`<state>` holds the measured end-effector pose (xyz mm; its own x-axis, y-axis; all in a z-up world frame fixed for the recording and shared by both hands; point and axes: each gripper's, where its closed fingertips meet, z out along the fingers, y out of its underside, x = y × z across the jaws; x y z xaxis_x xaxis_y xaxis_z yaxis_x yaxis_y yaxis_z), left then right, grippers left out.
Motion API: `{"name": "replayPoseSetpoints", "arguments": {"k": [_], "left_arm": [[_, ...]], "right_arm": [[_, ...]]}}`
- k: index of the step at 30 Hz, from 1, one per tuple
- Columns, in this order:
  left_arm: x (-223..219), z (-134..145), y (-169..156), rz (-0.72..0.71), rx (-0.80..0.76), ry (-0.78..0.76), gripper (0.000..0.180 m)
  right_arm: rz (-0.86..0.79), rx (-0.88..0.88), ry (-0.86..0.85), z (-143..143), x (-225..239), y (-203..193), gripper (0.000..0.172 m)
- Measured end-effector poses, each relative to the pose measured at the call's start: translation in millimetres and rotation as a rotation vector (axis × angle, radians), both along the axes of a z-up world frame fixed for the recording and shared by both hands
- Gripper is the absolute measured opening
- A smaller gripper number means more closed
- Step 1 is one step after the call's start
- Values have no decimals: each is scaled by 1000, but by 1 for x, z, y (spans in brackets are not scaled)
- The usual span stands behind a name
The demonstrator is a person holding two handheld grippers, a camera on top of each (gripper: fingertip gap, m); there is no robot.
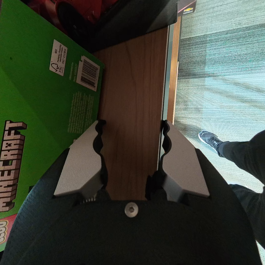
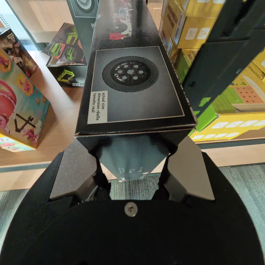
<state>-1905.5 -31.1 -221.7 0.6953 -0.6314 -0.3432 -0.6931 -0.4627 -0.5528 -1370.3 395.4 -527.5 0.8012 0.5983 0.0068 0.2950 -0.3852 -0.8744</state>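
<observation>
L gripper (image 1: 132, 123) spread wide over bare wood shelf (image 1: 131, 86), gripping nothing; green box (image 1: 35, 86) just beside. R gripper (image 2: 132, 144) clamped on black box (image 2: 133, 88), fingertips probably hidden underneath. Yellow boxes (image 2: 193, 33), colourful boxes (image 2: 18, 100) alongside.

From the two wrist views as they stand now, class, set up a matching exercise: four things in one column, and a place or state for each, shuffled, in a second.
Things
1. black box with a wheel picture
2. green box
3. left tongs
4. yellow boxes

Places or states
A. open over bare wooden shelf
B. stacked on the shelf at the right of the right wrist view
C. clamped between the right tongs
D. just left of the left tongs

Pairs: 1-C, 2-D, 3-A, 4-B
</observation>
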Motion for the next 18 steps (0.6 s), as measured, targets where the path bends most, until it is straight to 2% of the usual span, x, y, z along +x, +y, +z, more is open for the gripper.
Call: {"name": "replayPoseSetpoints", "arguments": {"k": [5,18], "left_arm": [[0,0,0,-9,-1,-2,85],[1,0,1,-16,0,-3,85]], "right_arm": [[42,-12,5,0,25,-7,102],[9,-14,-13,-1,32,-23,102]]}}
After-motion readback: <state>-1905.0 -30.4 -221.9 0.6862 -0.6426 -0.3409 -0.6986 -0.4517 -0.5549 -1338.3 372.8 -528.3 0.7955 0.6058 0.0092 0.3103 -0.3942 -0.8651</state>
